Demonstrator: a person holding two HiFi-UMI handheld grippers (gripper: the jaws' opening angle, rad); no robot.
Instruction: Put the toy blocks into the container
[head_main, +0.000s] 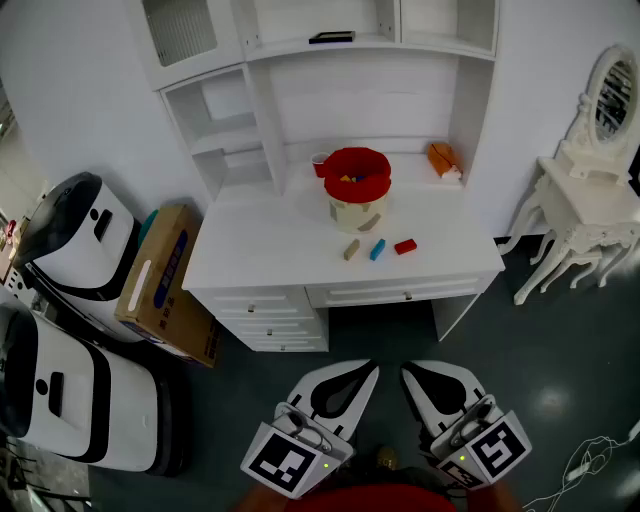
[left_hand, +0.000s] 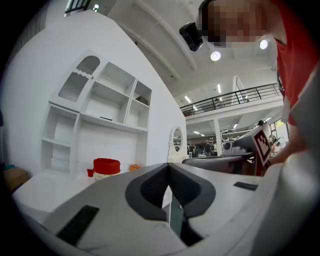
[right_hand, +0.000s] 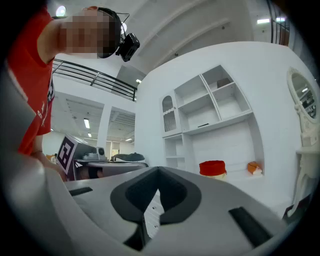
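Observation:
On the white desk (head_main: 260, 245) stands a cream container with a red rim (head_main: 357, 185), with small coloured pieces inside. In front of it lie three blocks in a row: a tan one (head_main: 351, 249), a blue one (head_main: 377, 249) and a red one (head_main: 405, 246). Both grippers hang low, well in front of the desk and over the floor. My left gripper (head_main: 368, 371) is shut and empty, and so is my right gripper (head_main: 409, 371). The left gripper view shows its jaws (left_hand: 168, 169) touching, with the container (left_hand: 106, 167) far off to the left. In the right gripper view the container (right_hand: 212, 168) sits beyond the shut gripper (right_hand: 159, 172).
A small red cup (head_main: 319, 163) and an orange toy (head_main: 445, 158) stand at the desk's back. Desk drawers (head_main: 300, 300) face me. A cardboard box (head_main: 165, 285) and two white machines (head_main: 75, 235) (head_main: 60, 390) crowd the left. At the right stands a white dressing table with a mirror (head_main: 590, 200).

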